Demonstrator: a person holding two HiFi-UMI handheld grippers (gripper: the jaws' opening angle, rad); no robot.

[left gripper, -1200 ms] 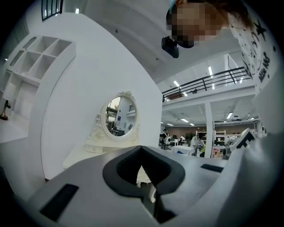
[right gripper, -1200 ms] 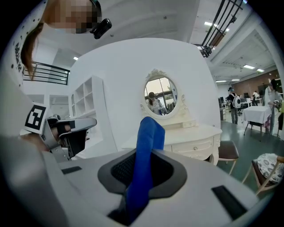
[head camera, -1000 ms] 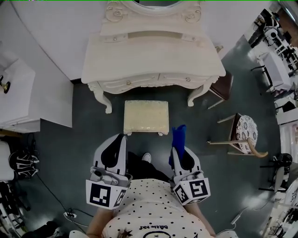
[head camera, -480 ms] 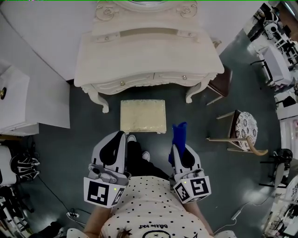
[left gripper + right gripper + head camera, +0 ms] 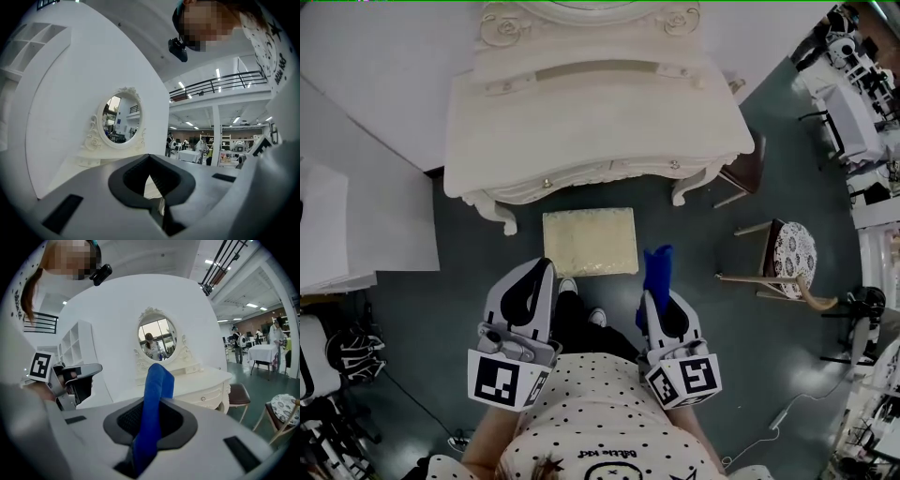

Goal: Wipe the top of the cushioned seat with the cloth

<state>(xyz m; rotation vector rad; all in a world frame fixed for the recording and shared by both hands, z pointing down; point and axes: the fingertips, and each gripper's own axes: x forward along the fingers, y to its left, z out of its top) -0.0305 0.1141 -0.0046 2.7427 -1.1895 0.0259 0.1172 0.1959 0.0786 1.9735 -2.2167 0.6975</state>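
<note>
Head view: from above the person, looking steeply down at the floor, with the dressing table (image 5: pixel 591 122) far and the left gripper (image 5: pixel 542 274) and right gripper (image 5: pixel 654 298) near. Each gripper view rides low and close behind its own jaws, facing far and slightly upward. Both share the table's oval mirror (image 5: pixel 158 338). The right gripper view also catches the left gripper at its left.

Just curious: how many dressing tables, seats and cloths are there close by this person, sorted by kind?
Dressing table: 1
Cushioned stool: 1
Chairs: 2, a brown-seated chair and a patterned-seat chair
Blue cloth: 1
Total: 5
</note>
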